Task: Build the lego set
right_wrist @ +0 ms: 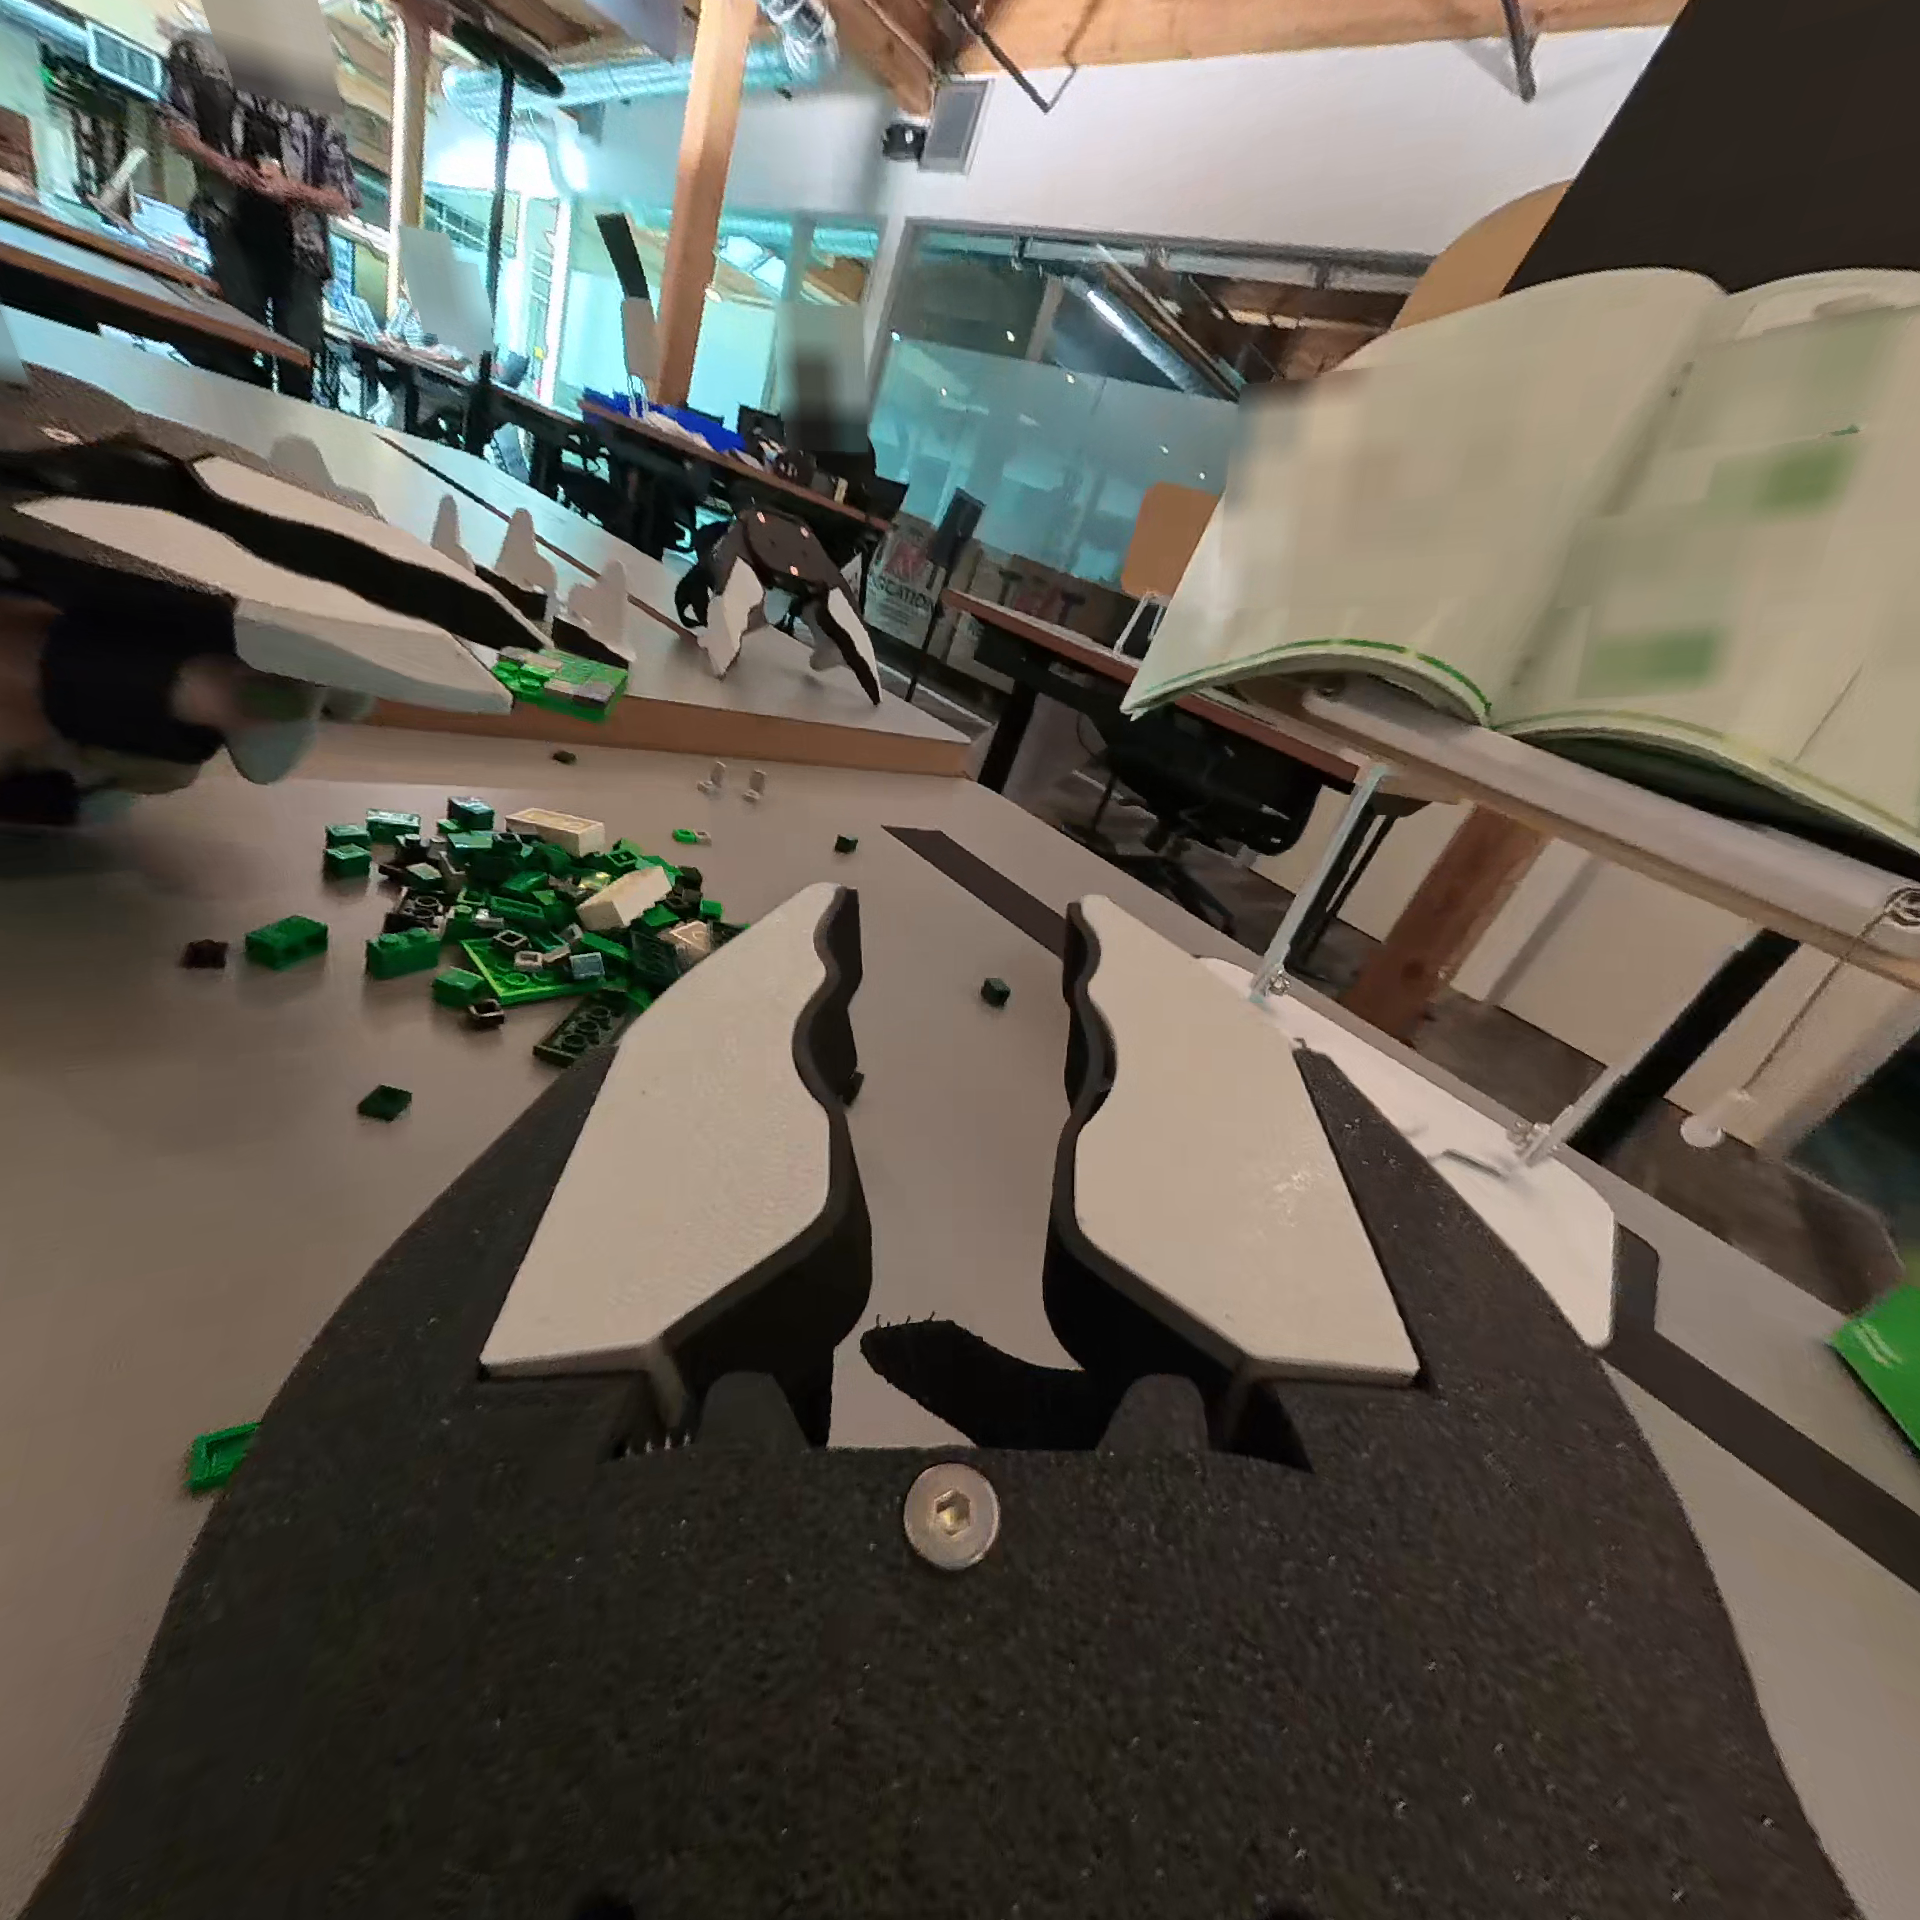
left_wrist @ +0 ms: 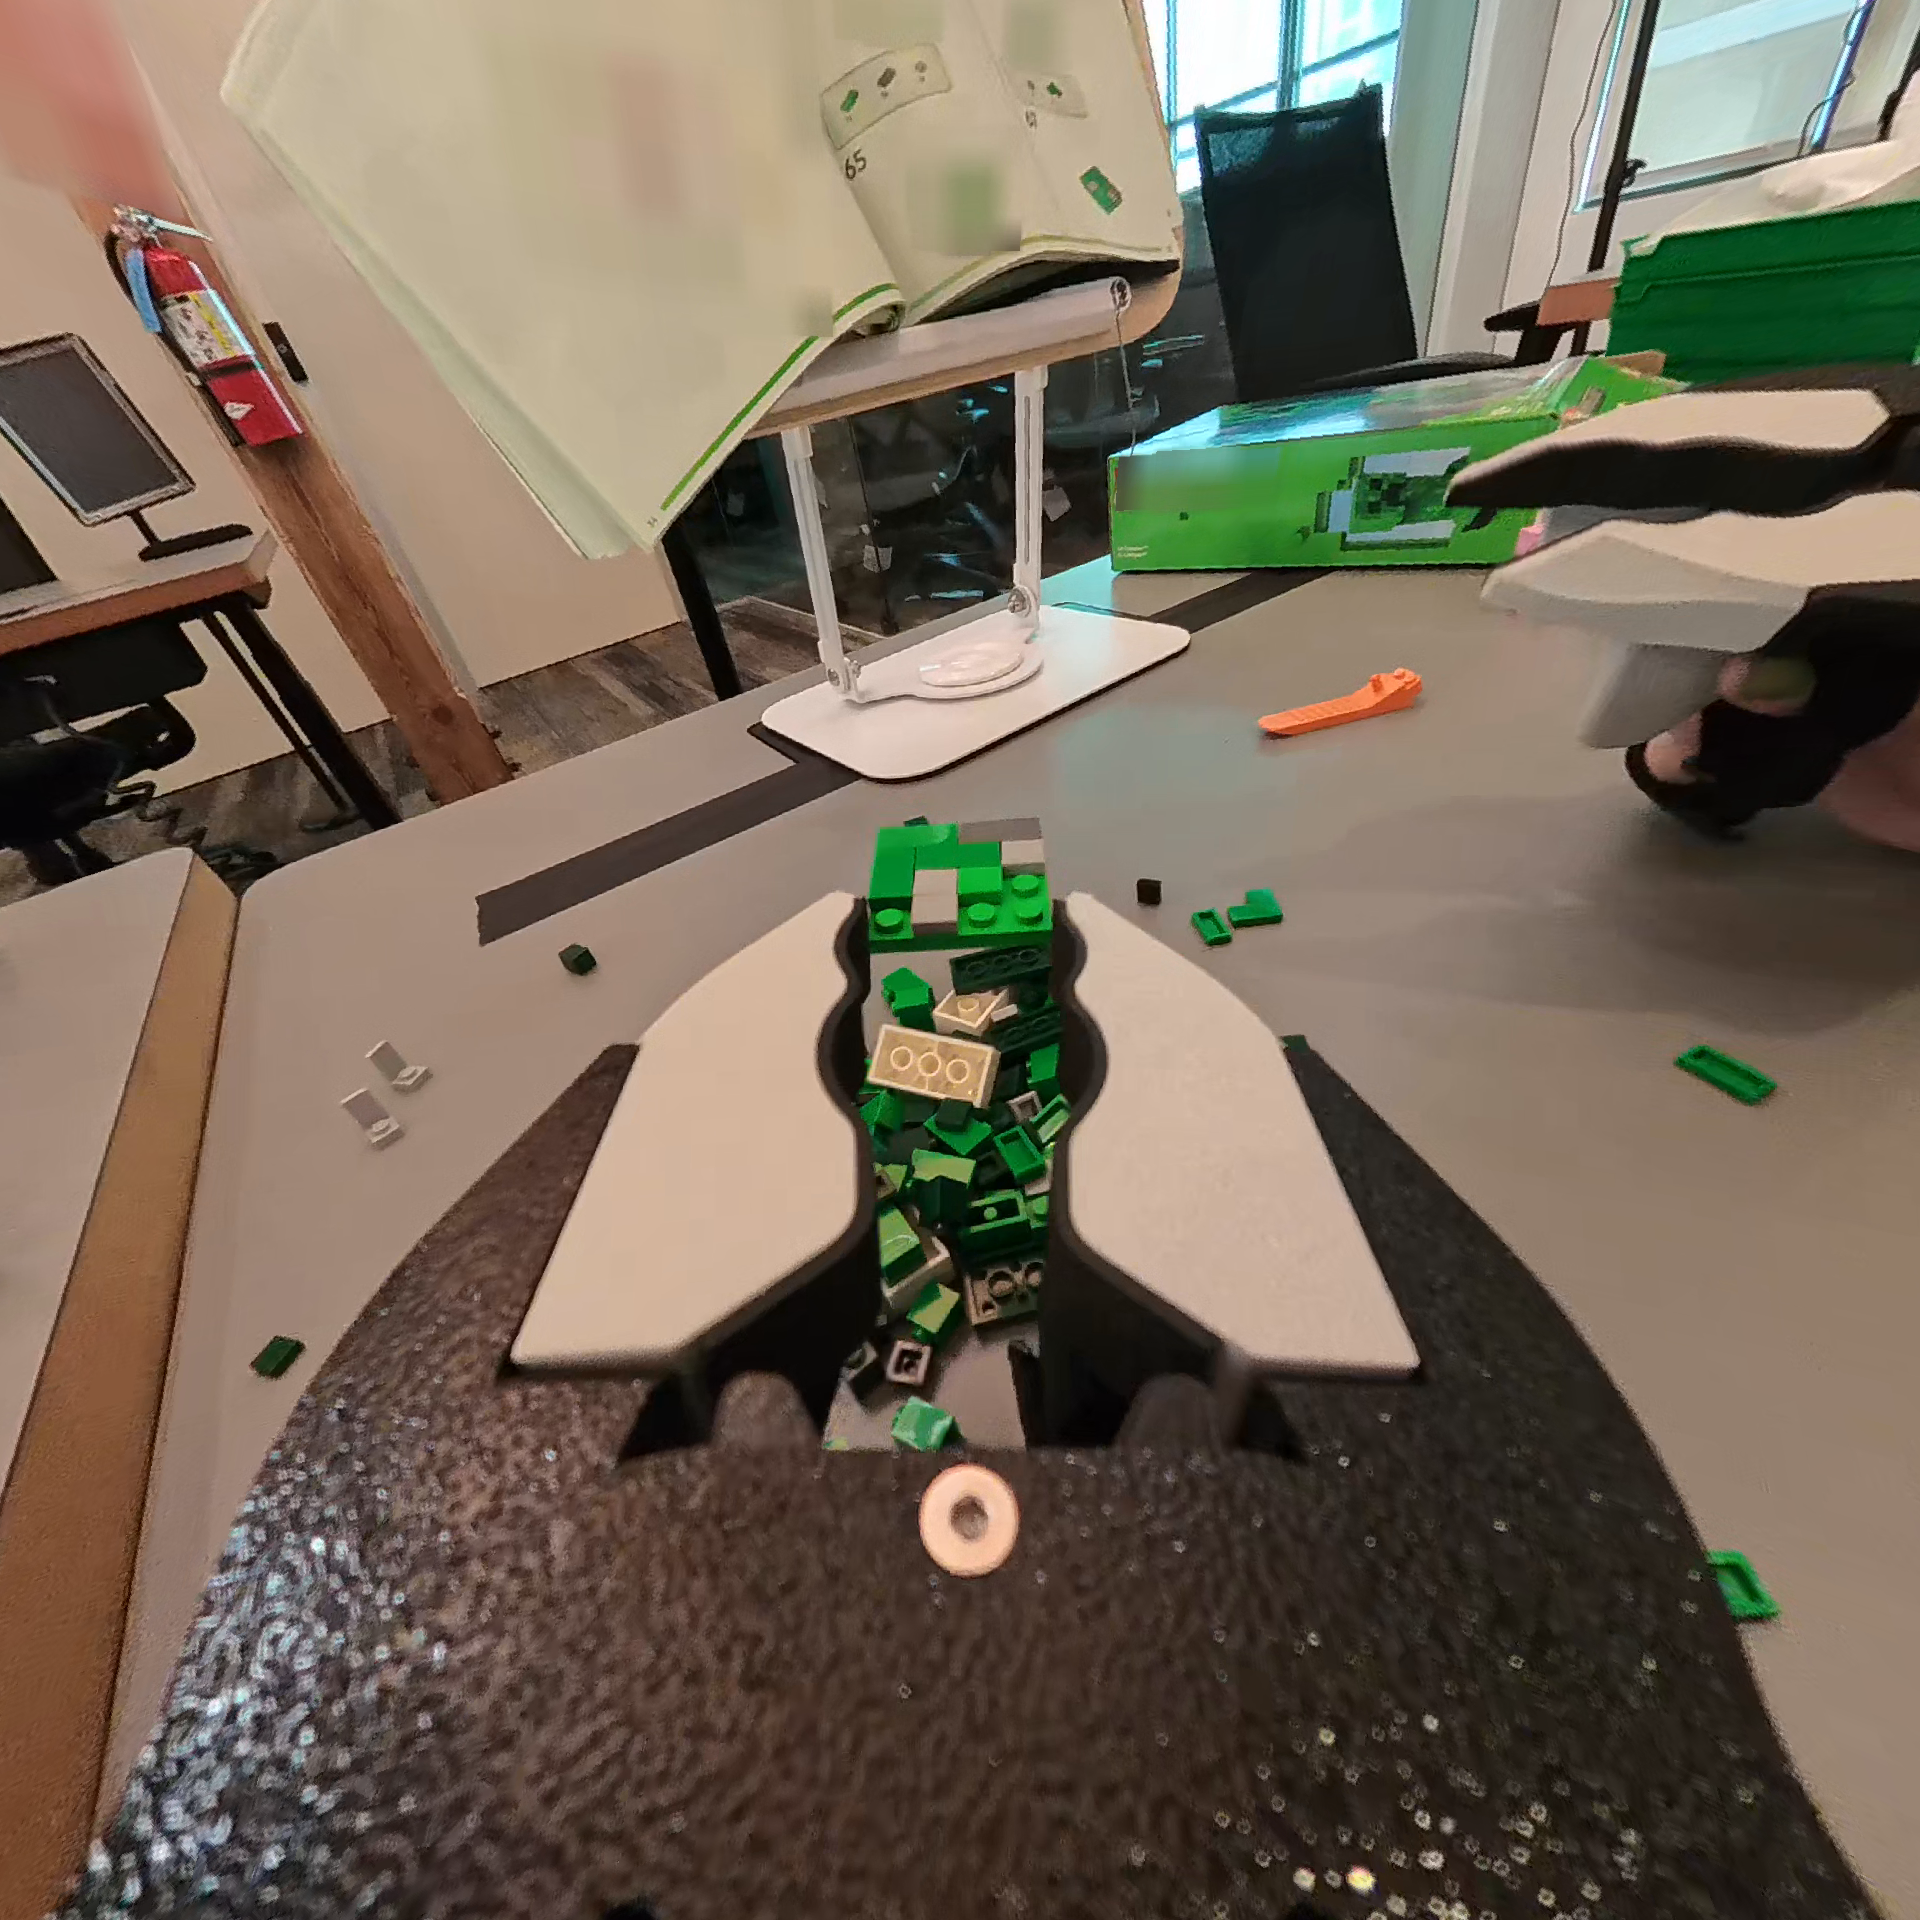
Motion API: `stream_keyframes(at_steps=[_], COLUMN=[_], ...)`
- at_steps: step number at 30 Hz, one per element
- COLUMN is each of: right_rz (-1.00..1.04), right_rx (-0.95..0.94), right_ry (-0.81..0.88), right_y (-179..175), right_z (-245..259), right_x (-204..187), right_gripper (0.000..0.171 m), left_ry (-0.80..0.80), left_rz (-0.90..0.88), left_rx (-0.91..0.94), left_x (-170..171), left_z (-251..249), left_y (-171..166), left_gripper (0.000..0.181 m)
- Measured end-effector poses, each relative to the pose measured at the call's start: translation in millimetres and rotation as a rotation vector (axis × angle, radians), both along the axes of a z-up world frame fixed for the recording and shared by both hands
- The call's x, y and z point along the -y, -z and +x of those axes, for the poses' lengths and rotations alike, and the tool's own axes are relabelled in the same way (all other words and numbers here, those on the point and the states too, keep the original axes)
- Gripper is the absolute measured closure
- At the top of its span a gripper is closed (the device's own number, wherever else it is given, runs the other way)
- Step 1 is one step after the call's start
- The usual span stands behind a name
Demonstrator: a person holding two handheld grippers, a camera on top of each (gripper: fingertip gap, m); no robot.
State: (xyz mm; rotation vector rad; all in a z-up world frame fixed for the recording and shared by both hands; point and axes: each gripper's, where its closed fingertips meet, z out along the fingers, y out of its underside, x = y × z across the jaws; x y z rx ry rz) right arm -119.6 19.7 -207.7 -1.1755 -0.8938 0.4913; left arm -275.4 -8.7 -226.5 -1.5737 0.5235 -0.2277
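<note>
My left gripper is shut on a small green and grey lego build at its fingertips and holds it above a pile of loose green, grey and cream bricks. In the right wrist view the left gripper shows at the left with the build at its tip, over the pile. My right gripper is open and empty, low over the grey table to the right of the pile. It shows at the right edge of the left wrist view.
An open instruction book rests on a white stand at the back. An orange brick separator and a green set box lie at the back right. Small loose pieces are scattered around; one dark piece lies ahead of my right gripper.
</note>
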Motion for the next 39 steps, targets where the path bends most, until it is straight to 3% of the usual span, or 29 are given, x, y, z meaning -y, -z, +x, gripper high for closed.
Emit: stream_keyframes(at_steps=[39], right_rz=[-0.095], right_rx=[-0.046], right_ry=[-0.039], right_y=[2.3], right_z=[1.9], right_x=[-5.2], right_gripper=[0.150], left_ry=[0.035], left_rz=[0.007], left_rx=[-0.041], left_x=[1.0], left_z=[8.1], left_y=[4.1], left_gripper=[0.149])
